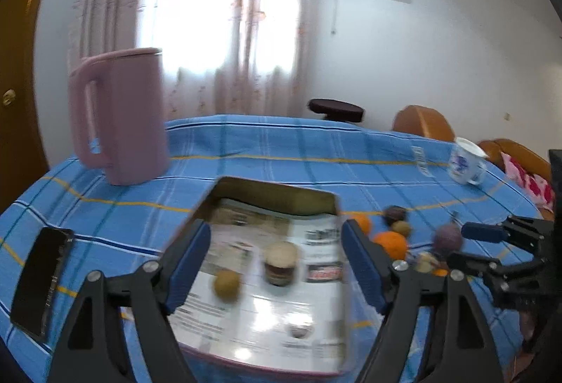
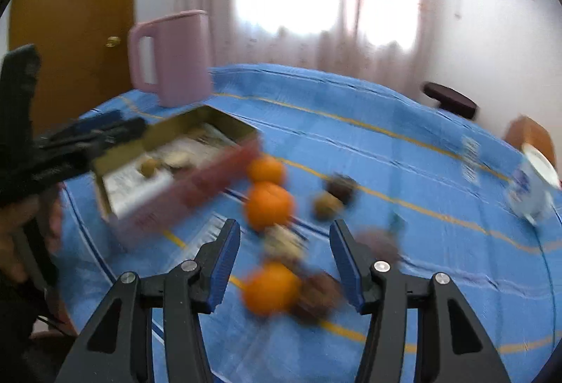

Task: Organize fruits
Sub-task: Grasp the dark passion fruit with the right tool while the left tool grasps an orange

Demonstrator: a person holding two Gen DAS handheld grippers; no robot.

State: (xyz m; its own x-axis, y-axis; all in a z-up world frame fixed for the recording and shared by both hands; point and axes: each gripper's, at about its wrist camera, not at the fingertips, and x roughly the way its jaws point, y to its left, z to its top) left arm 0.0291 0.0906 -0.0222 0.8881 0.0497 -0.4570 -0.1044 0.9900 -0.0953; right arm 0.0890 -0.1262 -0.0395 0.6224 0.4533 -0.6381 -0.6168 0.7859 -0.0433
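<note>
A gold tin box (image 1: 274,190) lined with printed paper sits on the blue checked tablecloth (image 1: 281,151). Inside lie a small brown-green fruit (image 1: 226,285) and a halved dark fruit (image 1: 281,262). My left gripper (image 1: 276,228) hangs open above the box with nothing between its pads. Right of the box (image 2: 224,169) lie three oranges (image 2: 268,204), plus dark and brown small fruits (image 2: 326,204), all blurred. My right gripper (image 2: 285,225) is open over this cluster, with a pale fruit (image 2: 282,240) and the nearest orange (image 2: 270,288) below its gap, untouched.
A pink jug (image 1: 123,116) stands behind the box, a black phone (image 1: 40,281) lies at the left table edge, and a white-and-blue mug (image 1: 467,162) sits far right. A dark stool (image 1: 335,109) and orange chairs stand beyond the table.
</note>
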